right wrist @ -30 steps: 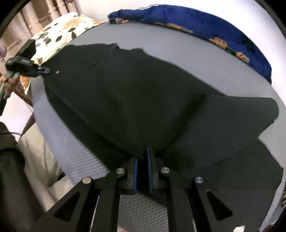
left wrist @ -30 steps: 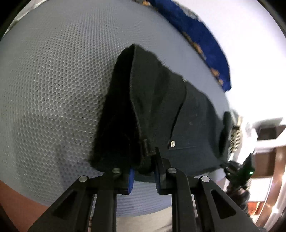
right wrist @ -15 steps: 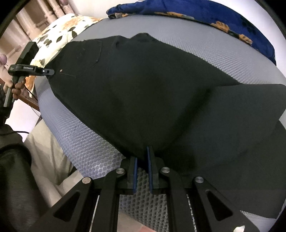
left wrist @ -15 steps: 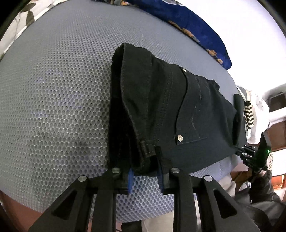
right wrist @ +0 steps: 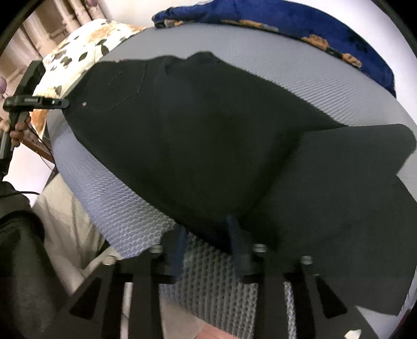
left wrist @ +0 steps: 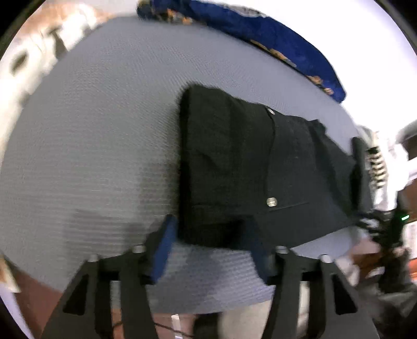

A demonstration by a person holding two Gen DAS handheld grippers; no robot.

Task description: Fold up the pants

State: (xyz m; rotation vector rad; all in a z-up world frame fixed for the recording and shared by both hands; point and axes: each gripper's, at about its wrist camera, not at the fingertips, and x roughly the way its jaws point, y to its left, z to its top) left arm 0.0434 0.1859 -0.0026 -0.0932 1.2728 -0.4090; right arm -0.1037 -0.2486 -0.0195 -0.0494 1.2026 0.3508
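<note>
A: Where's the pants rn?
B: Flat on the grey mesh mat, black, waist end w/ rivets right ahead of the left gripper.
A: Grabbing?
B: No. Fingers spread wide, waistband edge sits between the tips, nothing pinched.
A: Right gripper?
B: Also apart, at the pants' near edge, leg cloth just past the tips. Blue blanket at far side.

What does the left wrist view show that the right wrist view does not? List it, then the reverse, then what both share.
Left wrist only: the waistband end with two metal rivets and the open left gripper.

Right wrist only: the spread pant legs, the floral pillow and the open right gripper.

Both: black pants, grey mesh bedcover, blue blanket.
</note>
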